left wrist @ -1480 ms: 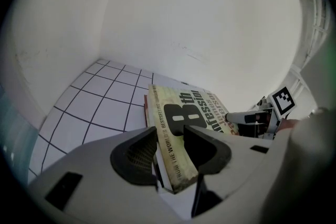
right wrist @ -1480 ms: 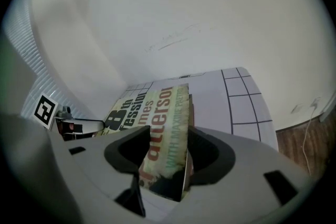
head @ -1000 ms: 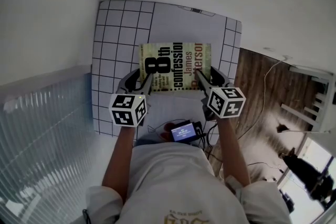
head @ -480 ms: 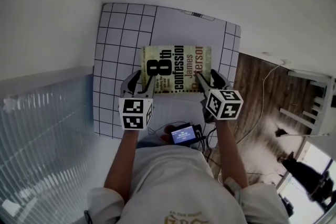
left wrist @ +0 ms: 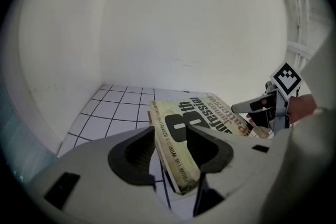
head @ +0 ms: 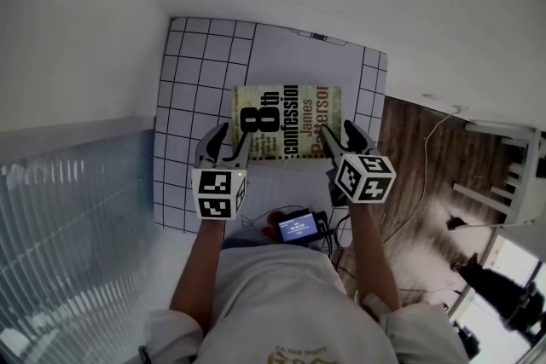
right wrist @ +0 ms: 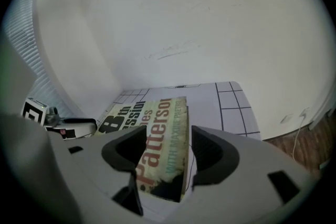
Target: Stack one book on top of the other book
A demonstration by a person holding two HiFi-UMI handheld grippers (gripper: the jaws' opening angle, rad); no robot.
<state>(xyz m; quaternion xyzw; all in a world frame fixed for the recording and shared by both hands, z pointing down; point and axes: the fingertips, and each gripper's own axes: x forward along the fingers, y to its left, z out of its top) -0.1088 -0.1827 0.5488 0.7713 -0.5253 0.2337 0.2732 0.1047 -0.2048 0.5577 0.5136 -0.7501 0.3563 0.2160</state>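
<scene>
A paperback with a yellowish cover and a large "8th" [head: 287, 120] lies flat on the white grid mat [head: 192, 72]. I cannot make out a second book beneath it. My left gripper [head: 229, 139] straddles the book's near left corner [left wrist: 181, 165]. Its jaws [left wrist: 170, 152] have just been opening, and the pads stand off the cover. My right gripper [head: 339, 135] straddles the near right corner [right wrist: 157, 165]. Its jaws [right wrist: 165, 152] have also just been opening, and they stand wide with the book [right wrist: 157, 123] lying loose between them.
The mat ends at a white wall behind. A wooden floor [head: 418, 149] drops away to the right, and a ribbed translucent panel [head: 68, 217] stands on the left. A small device with a lit screen [head: 298, 226] sits at my chest among cables.
Both pairs of jaws have spread wider around the book's near corners. The left gripper has rolled, so one face of its marker cube now faces up. The book stays put.
</scene>
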